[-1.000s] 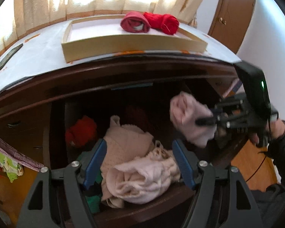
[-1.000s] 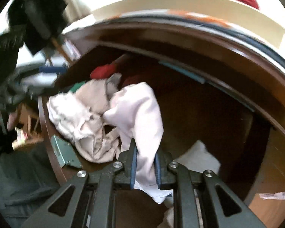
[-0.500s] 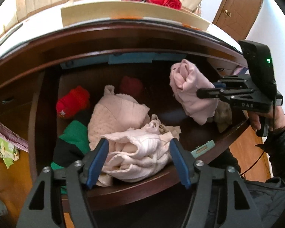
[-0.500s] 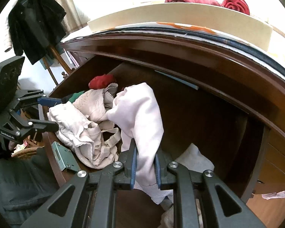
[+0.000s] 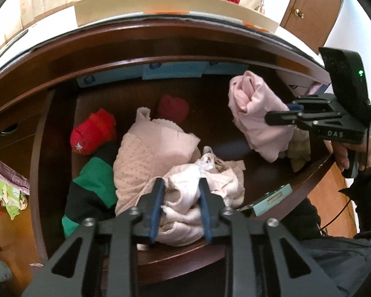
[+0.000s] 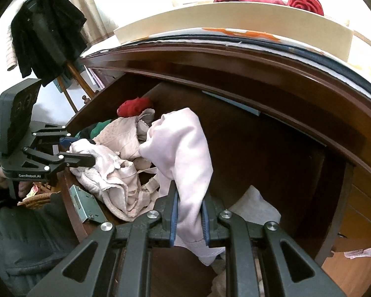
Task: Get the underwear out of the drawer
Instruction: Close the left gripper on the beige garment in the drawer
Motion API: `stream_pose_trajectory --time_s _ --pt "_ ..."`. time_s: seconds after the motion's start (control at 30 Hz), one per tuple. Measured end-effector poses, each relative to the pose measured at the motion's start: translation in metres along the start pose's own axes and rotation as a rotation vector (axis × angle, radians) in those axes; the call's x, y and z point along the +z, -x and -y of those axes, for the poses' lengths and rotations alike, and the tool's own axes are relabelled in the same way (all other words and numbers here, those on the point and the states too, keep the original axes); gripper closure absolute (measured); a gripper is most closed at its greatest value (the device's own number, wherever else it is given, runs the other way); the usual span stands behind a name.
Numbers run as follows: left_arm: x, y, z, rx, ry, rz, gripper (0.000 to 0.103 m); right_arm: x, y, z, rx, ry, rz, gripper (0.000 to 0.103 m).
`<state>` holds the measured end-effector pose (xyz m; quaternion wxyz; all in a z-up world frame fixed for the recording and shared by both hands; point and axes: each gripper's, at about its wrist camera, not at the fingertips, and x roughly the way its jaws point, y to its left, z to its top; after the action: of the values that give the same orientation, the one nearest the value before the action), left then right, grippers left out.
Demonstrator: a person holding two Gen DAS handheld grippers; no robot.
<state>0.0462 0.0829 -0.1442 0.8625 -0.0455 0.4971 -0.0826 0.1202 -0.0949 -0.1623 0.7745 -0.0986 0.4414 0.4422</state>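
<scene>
The dark wooden drawer [image 5: 185, 252] stands pulled out, with clothes heaped inside. My left gripper [image 5: 180, 198] is down at the front of the heap. Its jaws are closing, and the pads pinch a crumpled cream piece of underwear [image 5: 210, 180] between them. From the right wrist view the same gripper [image 6: 84, 149] bites into that bundle [image 6: 106, 173] from the left. My right gripper [image 6: 189, 212] is shut on a pale pink garment [image 6: 183, 148] that hangs lifted over the drawer's right half. It also appears in the left wrist view [image 5: 279, 113], with the pink garment [image 5: 254, 113] in its grip.
Inside the drawer lie a dotted pink garment [image 5: 146, 153], a red item [image 5: 94, 131], a green and black garment [image 5: 94, 188] and a dark red piece [image 5: 172, 109]. A cream tray [image 6: 235, 17] with red rolls sits on top. A black coat [image 6: 47, 39] hangs at the left.
My left gripper came down onto the front of the heap and its jaws narrowed from wide apart onto the crumpled cream underwear. The right gripper kept still with the pink garment.
</scene>
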Motion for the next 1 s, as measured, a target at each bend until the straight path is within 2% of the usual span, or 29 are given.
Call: stream_pose_trajectory --time_s 0.1,0.5,1.0 --pt "0.001 0.008 -0.001 -0.030 0.015 0.047 0.083 -0.001 0.001 0.000 -0.004 -0.006 0.007 0.086" --pt "0.009 0.032 0.002 -0.020 0.004 0.192 0.084 -0.007 0.011 0.000 -0.025 -0.015 0.078 0.086" --pt "0.010 0.050 0.006 0.011 -0.002 0.307 0.084 -0.017 0.031 -0.007 -0.037 0.015 0.177 0.086"
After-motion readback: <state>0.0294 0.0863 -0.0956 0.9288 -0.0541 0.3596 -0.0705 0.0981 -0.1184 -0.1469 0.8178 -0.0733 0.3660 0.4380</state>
